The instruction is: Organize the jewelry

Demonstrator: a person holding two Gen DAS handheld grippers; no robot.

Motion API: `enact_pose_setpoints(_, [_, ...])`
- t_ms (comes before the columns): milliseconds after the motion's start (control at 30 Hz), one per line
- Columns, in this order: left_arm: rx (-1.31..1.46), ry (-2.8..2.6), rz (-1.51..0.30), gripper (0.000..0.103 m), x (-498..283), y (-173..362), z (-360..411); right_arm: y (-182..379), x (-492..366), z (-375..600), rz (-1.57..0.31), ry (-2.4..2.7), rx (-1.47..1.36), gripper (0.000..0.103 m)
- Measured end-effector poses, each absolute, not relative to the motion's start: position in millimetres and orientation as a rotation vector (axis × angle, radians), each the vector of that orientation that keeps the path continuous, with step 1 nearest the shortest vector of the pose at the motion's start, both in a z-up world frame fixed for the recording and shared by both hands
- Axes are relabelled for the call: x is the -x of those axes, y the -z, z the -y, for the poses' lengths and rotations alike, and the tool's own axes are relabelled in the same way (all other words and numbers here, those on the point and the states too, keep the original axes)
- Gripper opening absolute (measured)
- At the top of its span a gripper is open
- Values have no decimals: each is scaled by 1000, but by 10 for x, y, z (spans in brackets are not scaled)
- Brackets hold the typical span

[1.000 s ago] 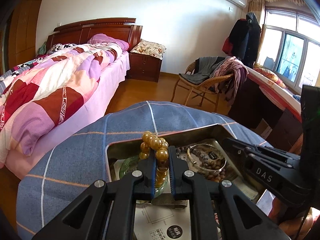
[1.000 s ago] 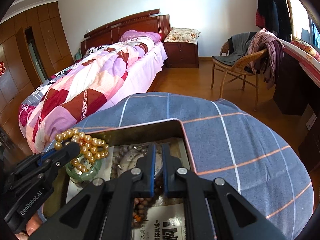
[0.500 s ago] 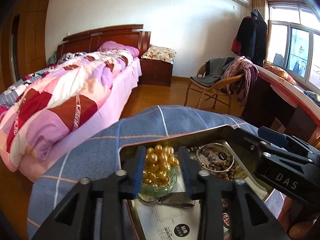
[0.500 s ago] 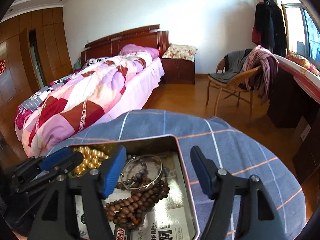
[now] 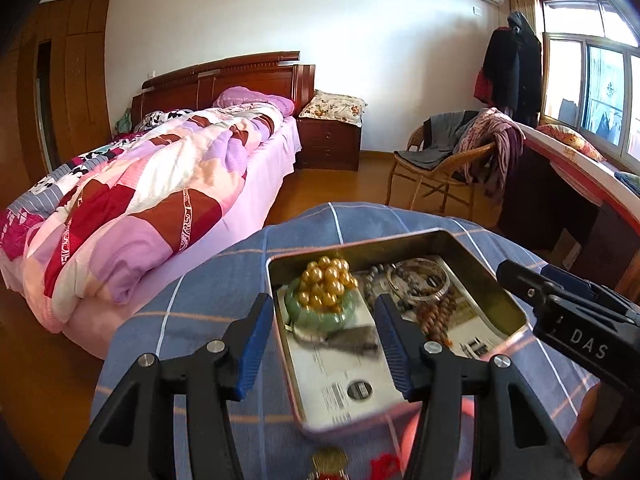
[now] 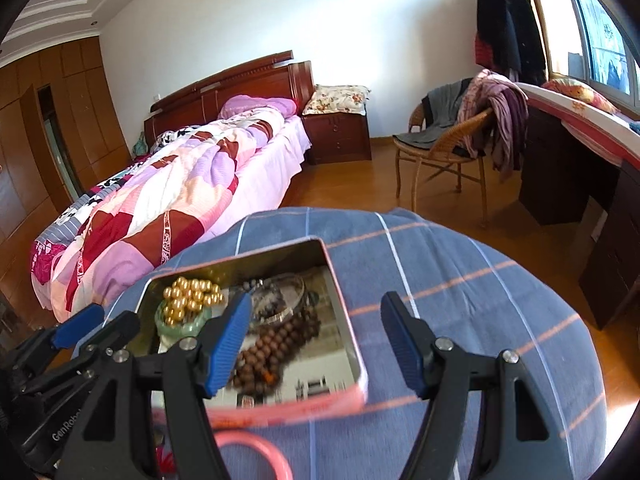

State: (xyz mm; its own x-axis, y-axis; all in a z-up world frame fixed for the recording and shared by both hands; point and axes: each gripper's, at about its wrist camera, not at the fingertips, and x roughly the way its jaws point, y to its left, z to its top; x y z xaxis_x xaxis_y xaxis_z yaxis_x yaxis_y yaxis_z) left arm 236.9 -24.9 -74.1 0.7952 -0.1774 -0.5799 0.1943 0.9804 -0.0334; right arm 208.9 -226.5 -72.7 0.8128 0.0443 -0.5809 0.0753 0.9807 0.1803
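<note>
Now both claws stand apart and empty above the tin [image 5: 486, 276], which rests on the blue cloth [image 5: 208, 304] ahead of the left claw [image 5: 322, 330]; the right claw [image 6: 316, 330] straddles the tin's right wall. Risks, by my judgement: the tin sits loose on soft cloth, so a finger catching its rim on the way back in could tip or slide it and spill the contents. The gold beads [image 5: 326, 282] are heaped on the green bangle [image 5: 320, 312] between and just beyond the left fingers, an unstable pile; a nudge could roll them off. The brown beads [image 6: 268, 350] lie just beside the right claw's left finger and could snag on it. The silver bangle [image 5: 420, 280] lies further in. A pink ring [image 6: 256, 450] still waits outside the tin, below the right claw. Versus one second ago: the left claw was clamped on the gold beads and held them above the tin, the right claw's fingers were together; both have since opened and drawn back, beads deposited.
</note>
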Motion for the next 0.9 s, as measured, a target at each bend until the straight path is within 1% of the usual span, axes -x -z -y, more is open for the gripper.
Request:
enact_pose_setpoints(400, [-39, 196, -637, 53, -1888, 709, 98, 736, -1604, 2286, -654, 31, -215, 70])
enact_pose_setpoints(733, [-69, 132, -749, 53, -1541, 1073, -244, 828, -1299, 2339, -698, 41, -206, 70])
enact_pose_setpoints(900, [-88, 166, -798, 53, -1383, 1214, -211, 869, -1157, 2271, -726, 10, -180, 70])
